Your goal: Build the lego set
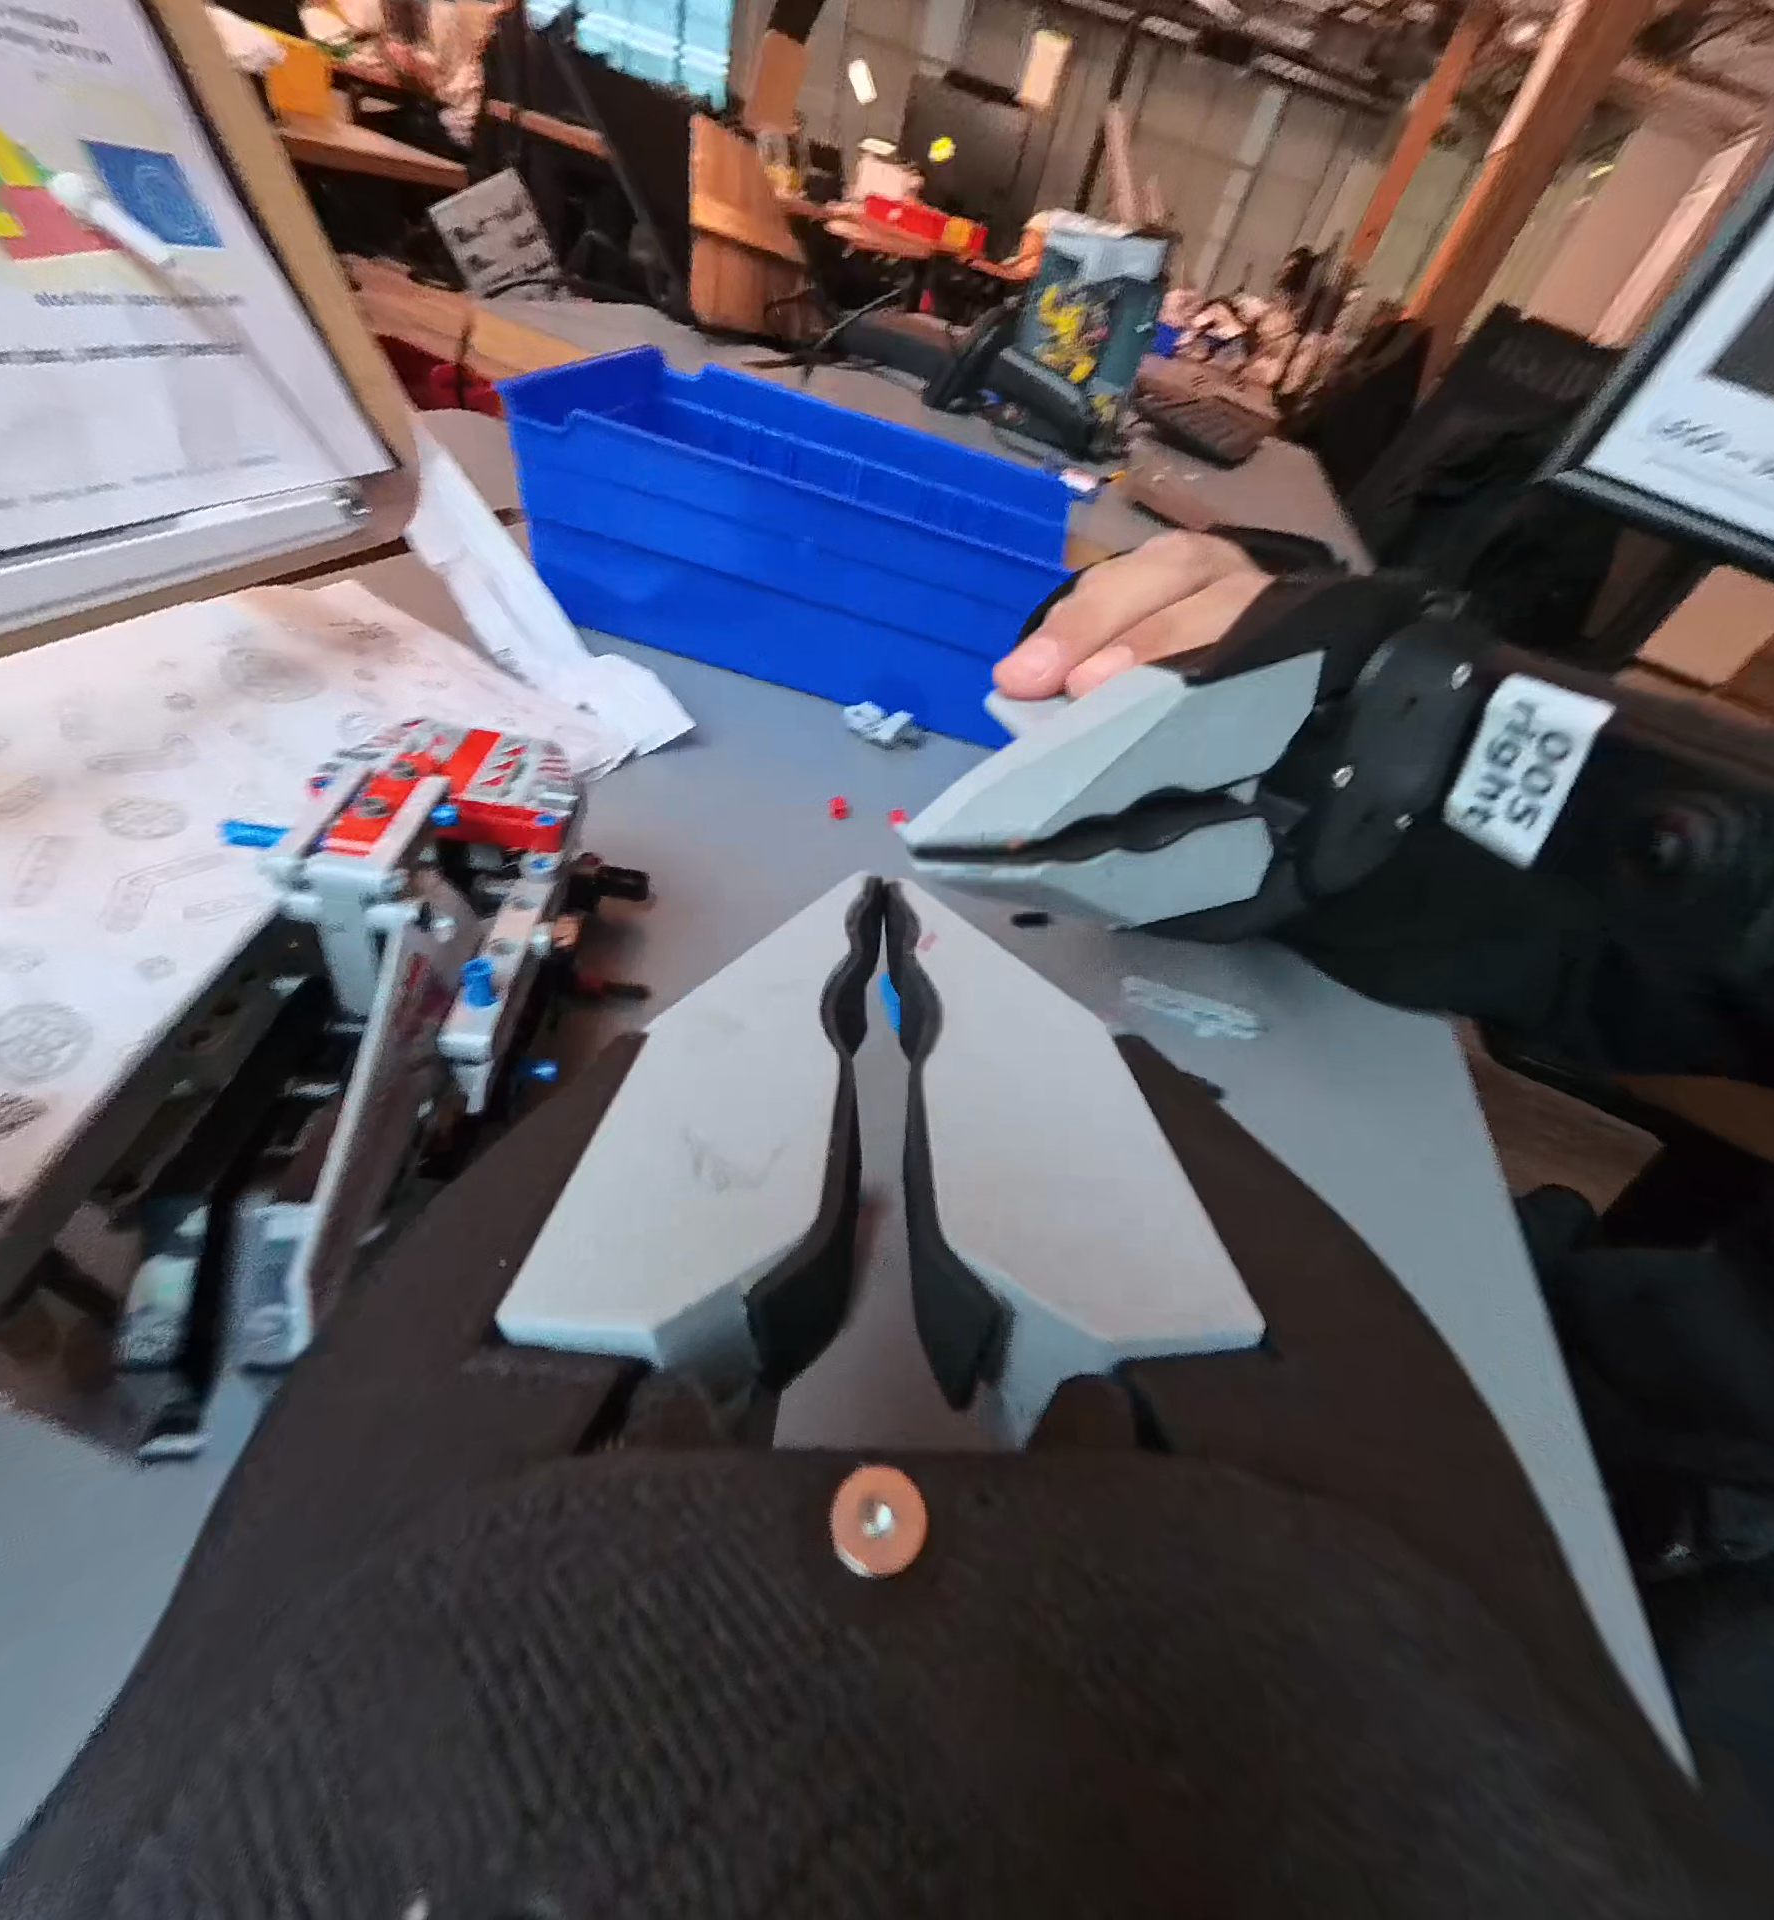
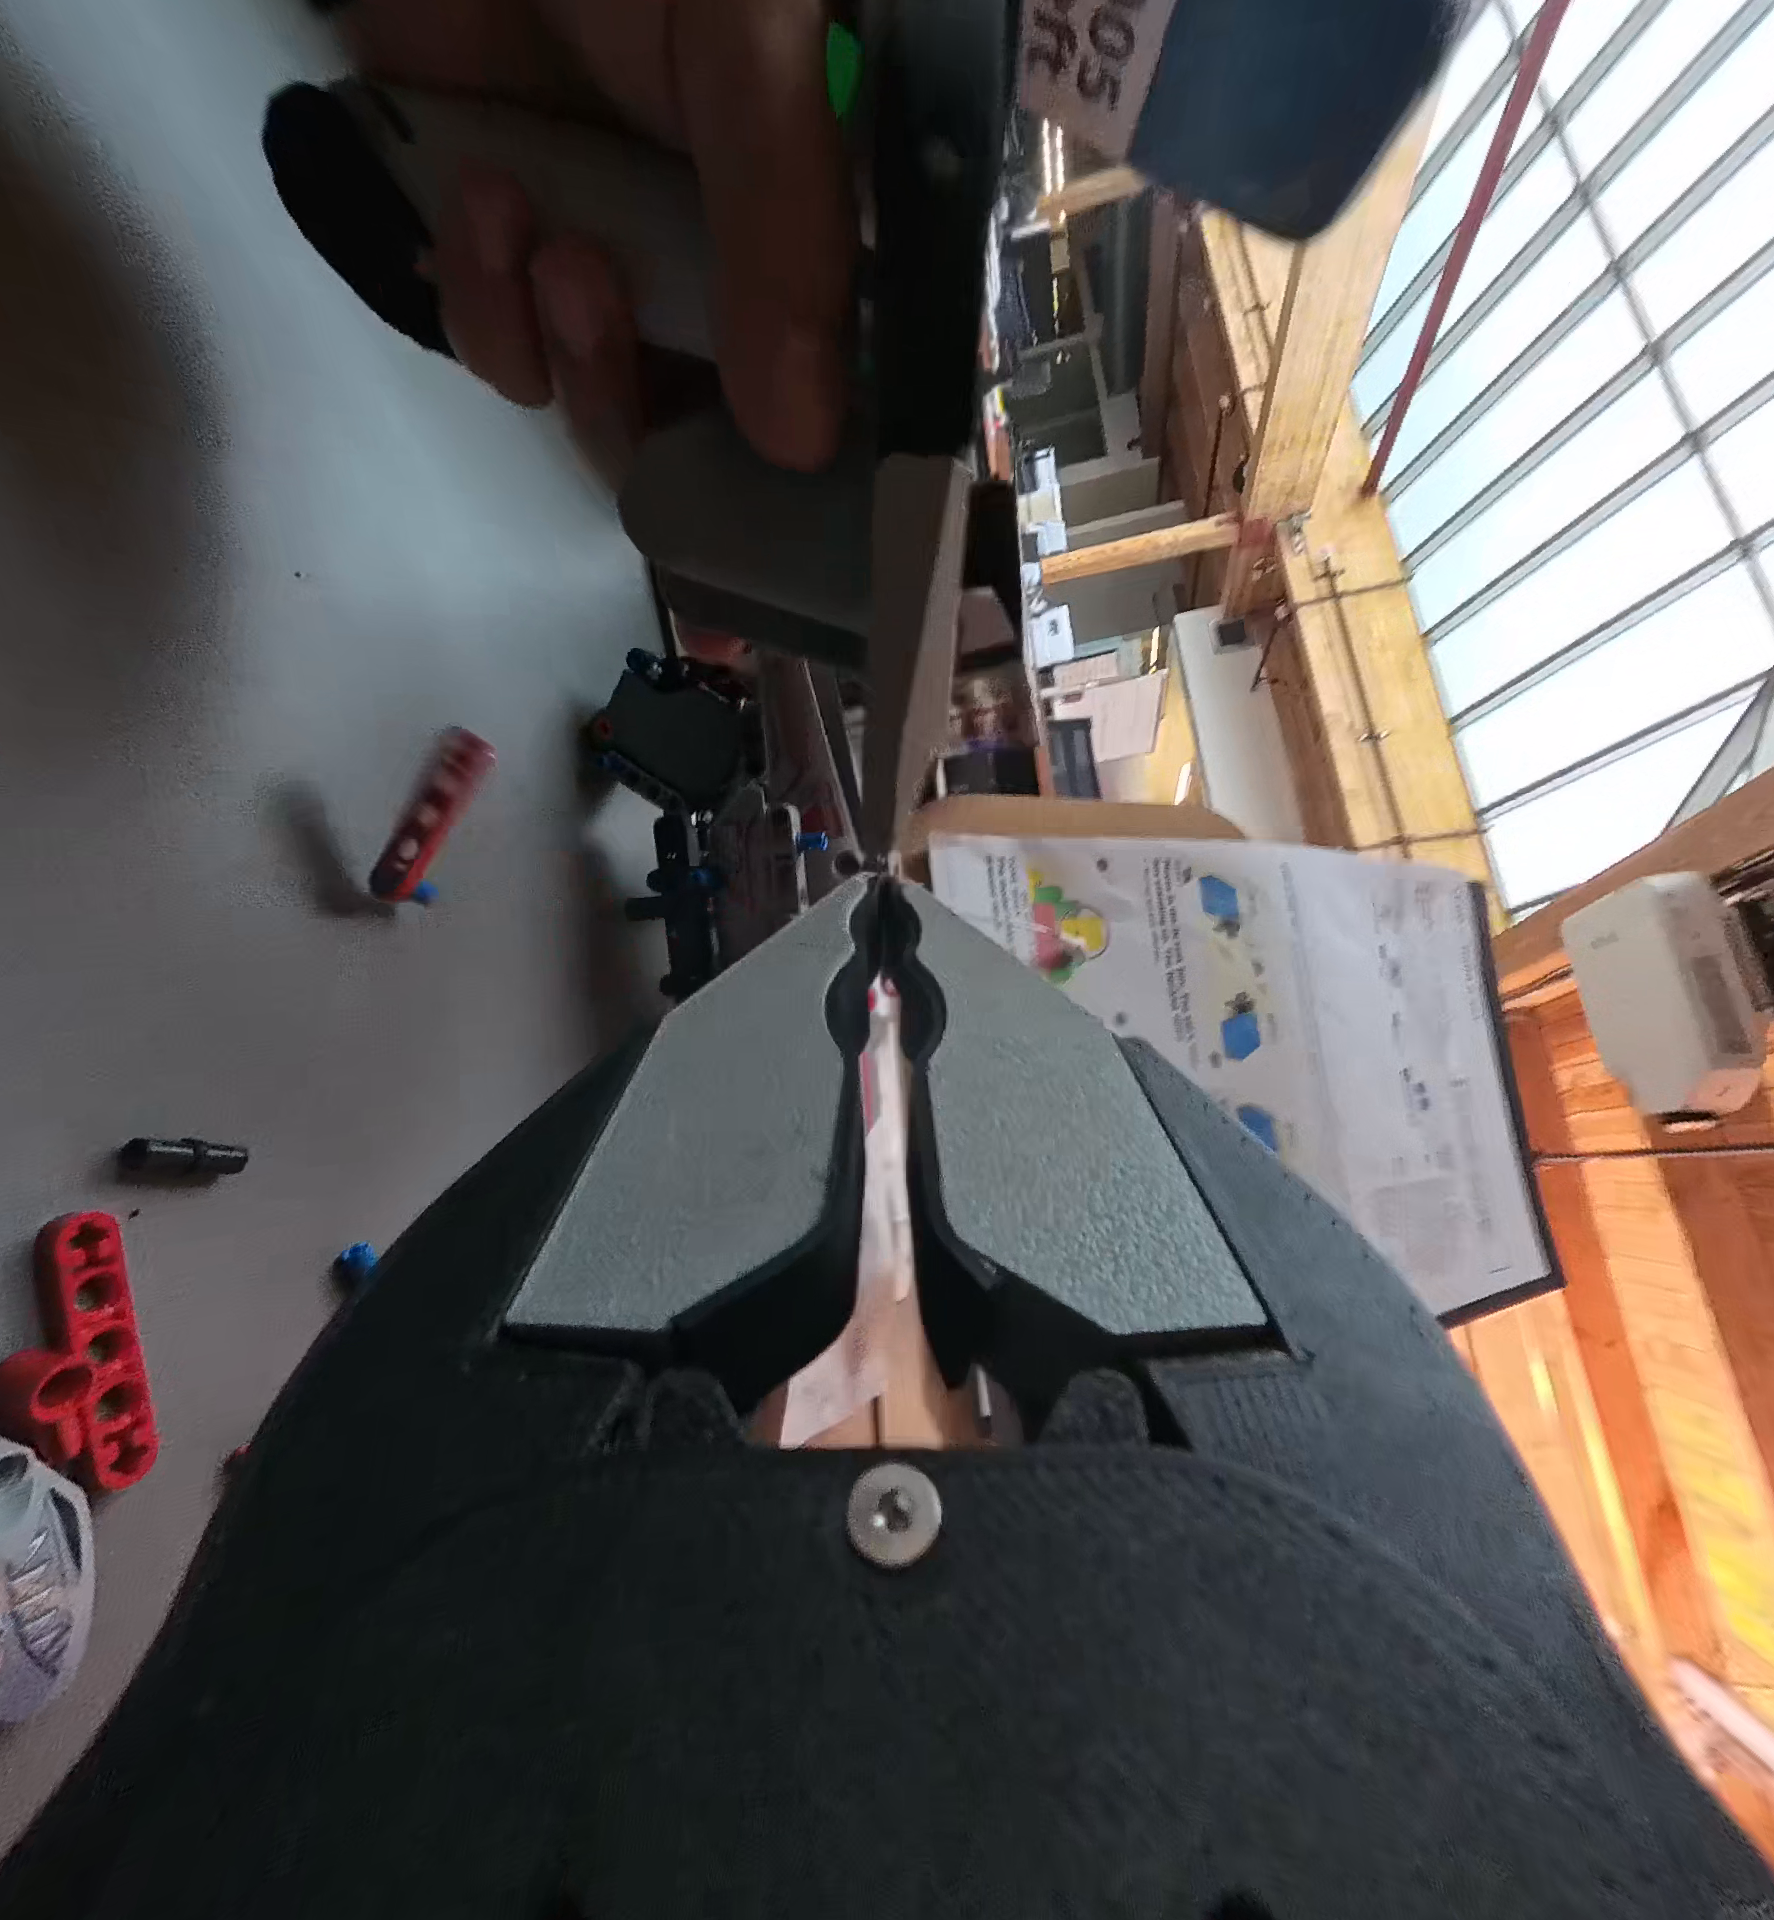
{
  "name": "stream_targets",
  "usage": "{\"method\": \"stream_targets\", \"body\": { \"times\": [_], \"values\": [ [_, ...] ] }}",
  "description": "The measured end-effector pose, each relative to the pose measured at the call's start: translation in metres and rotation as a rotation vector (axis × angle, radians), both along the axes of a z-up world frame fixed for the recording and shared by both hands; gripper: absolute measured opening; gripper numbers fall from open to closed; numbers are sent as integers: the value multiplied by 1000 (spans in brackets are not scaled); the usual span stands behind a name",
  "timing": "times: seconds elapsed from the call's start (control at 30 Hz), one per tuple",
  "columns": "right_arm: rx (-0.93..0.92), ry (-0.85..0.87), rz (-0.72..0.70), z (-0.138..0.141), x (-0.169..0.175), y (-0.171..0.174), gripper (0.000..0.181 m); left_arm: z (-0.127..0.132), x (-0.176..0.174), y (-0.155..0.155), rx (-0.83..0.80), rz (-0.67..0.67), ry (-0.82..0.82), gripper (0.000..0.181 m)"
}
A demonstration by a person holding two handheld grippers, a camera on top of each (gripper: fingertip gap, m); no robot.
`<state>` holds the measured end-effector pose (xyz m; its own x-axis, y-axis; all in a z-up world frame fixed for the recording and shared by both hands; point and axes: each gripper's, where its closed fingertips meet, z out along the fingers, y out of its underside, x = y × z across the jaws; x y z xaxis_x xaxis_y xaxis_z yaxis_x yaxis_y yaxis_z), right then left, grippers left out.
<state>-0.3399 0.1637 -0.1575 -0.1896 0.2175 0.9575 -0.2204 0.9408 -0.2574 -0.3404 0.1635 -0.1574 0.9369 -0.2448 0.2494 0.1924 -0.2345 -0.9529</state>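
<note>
Lego model (image 1: 415,883) just beside table's (image 1: 758,821) edge

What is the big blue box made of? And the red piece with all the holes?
The blue box looks like hard moulded plastic: smooth, slightly shiny walls with stepped ridges. The red piece with holes also looks like hard plastic, glossy with neat round holes. That is judged by look only.

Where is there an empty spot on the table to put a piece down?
Bare grey table lies between the lego model, the blue bin and the right tool; only two tiny red bits sit there. Around the model it's crowded.
</note>
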Motion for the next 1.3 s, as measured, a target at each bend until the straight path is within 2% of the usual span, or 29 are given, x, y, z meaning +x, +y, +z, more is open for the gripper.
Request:
{"method": "stream_targets", "body": {
  "times": [0.13, 0.2, 0.27, 0.33, 0.43, 0.53, 0.63, 0.73, 0.77, 0.83, 0.87, 1.03, 1.2, 1.3],
  "values": [
    [-266, -258, -44, -16, -7, 26, 0, -16, -23, -4, -90, 97, 120, 0],
    [-454, -481, 4, -31, -3, 23, 0, -33, -30, -5, -179, 115, 189, 2],
    [-628, -700, 62, -46, 4, 8, 20, -40, -30, -4, -208, 118, 199, 5],
    [-721, -830, 98, -57, 8, -7, 28, -42, -26, -2, -218, 106, 203, 7],
    [-687, -864, 121, -67, 11, -19, 26, -51, -17, -6, -263, 41, 260, 9],
    [-597, -868, 66, -82, 11, -15, 26, -80, 2, -27, -416, -140, 319, 12],
    [-608, -899, 11, -91, 7, -6, 24, -100, -1, -38, -511, -168, 437, 19],
    [-662, -944, -8, -95, 5, -5, 22, -108, 7, -37, -529, -200, 458, 18],
    [-676, -960, -14, -96, 5, -5, 22, -109, 13, -37, -523, -224, 454, 18],
    [-708, -988, -23, -97, 6, -5, 22, -109, 21, -35, -501, -260, 474, 1],
    [-734, -998, -22, -95, 6, -4, 22, -109, 21, -32, -496, -253, 503, 1],
    [-962, -1046, 0, -76, 1, 4, 18, -106, 2, -18, -437, -159, 883, 2],
    [-1289, -1125, 104, -48, -2, 5, 16, -65, -2, -1, -202, -12, 1104, 2],
    [-1391, -1144, 146, -39, -2, 7, 19, -48, -4, 2, -125, 54, 1182, 2]
  ]
}}
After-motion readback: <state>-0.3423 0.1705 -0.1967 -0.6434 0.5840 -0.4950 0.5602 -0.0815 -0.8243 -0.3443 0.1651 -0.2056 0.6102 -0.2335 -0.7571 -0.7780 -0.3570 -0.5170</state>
